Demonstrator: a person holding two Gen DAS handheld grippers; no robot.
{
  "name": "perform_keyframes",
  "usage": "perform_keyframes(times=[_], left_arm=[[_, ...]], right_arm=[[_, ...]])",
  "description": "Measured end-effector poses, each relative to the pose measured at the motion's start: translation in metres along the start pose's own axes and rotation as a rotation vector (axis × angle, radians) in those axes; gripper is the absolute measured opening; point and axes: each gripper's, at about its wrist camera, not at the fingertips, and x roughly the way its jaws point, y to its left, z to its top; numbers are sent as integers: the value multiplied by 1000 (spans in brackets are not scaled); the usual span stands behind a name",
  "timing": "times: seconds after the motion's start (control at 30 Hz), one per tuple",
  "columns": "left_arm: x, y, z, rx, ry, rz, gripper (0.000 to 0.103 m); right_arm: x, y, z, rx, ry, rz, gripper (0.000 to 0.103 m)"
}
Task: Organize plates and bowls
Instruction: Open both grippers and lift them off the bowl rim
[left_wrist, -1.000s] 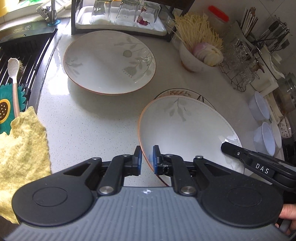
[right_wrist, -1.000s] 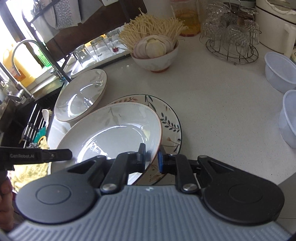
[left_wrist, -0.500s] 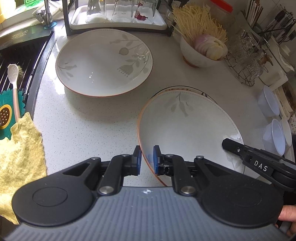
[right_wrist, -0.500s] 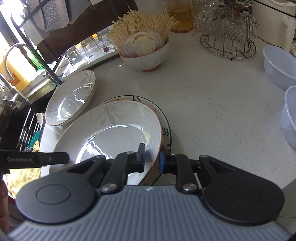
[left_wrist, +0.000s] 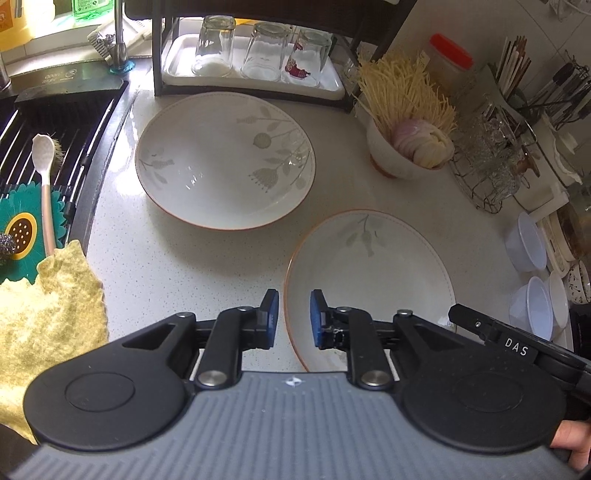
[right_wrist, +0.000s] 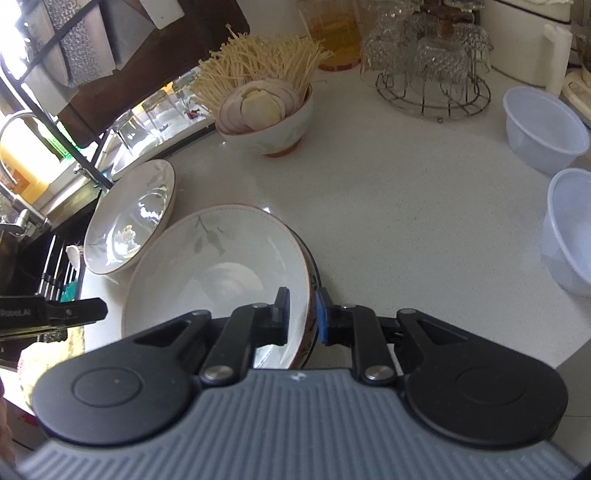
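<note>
White speckled worktop (left_wrist: 177, 266) carrying two leaf-patterned deep plates. Near plate (left_wrist: 369, 280), orange-rimmed, set down on a darker patterned plate (right_wrist: 314, 280), of which only a sliver shows at the near plate's right edge in the right wrist view. Left hand-held gripper (left_wrist: 293, 317) with jaws just opened, pads standing apart on either side of the near plate's left rim, neither pad pressing on it. Right hand-held gripper (right_wrist: 301, 314) clamped across the near plate's right rim, inner pad inside the bowl of the plate, blue outer pad against the outside of the rim and the patterned plate under it. Far plate (left_wrist: 225, 162) flat on the worktop behind and to the left of the near plate, well apart from it. Bowl of enoki mushrooms and sliced onion (left_wrist: 406, 147) behind the near plate, to the right of the far plate. Tray with three upturned glasses (left_wrist: 255, 51) behind the far plate. Wire rack of cut-glass cups (right_wrist: 432, 70) to the right of the mushroom bowl. Two translucent plastic bowls (right_wrist: 543, 129) well to the right of the near plate. Yellow cloth (left_wrist: 44, 321) to the left of the near plate, at the worktop edge beside the black sink rack (left_wrist: 55, 125), with a white spoon (left_wrist: 44, 177) lying on that rack.
</note>
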Motion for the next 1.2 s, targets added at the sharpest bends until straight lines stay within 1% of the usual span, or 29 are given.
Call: perform_keyframes(times=[0.2, 0.27, 0.33, 0.57, 0.67, 0.8, 0.93, 1.07, 1.2], left_arm=[[-20, -13, 2, 44, -49, -8, 22], [-32, -21, 3, 83, -77, 33, 22], [-46, -29, 4, 119, -113, 52, 22], [-89, -48, 4, 157, -191, 18, 22], [-102, -52, 0, 149, -215, 4, 24], [-113, -58, -7, 142, -237, 2, 32], [-118, -66, -14, 150, -230, 41, 35], [-129, -72, -21, 135, -244, 48, 40], [-135, -79, -28, 120, -256, 62, 41]], right_arm=[[-25, -1, 7, 9, -64, 14, 19], [-35, -1, 8, 14, -85, 27, 19], [-46, 0, 10, 6, -114, 36, 19], [-88, 11, 15, -41, -208, 76, 19], [-102, 15, 16, -64, -237, 93, 19], [-116, 18, 16, -90, -253, 117, 19], [-126, 19, 14, -120, -257, 138, 19], [-132, 17, 13, -150, -249, 167, 19], [-135, 14, 12, -184, -237, 197, 19]])
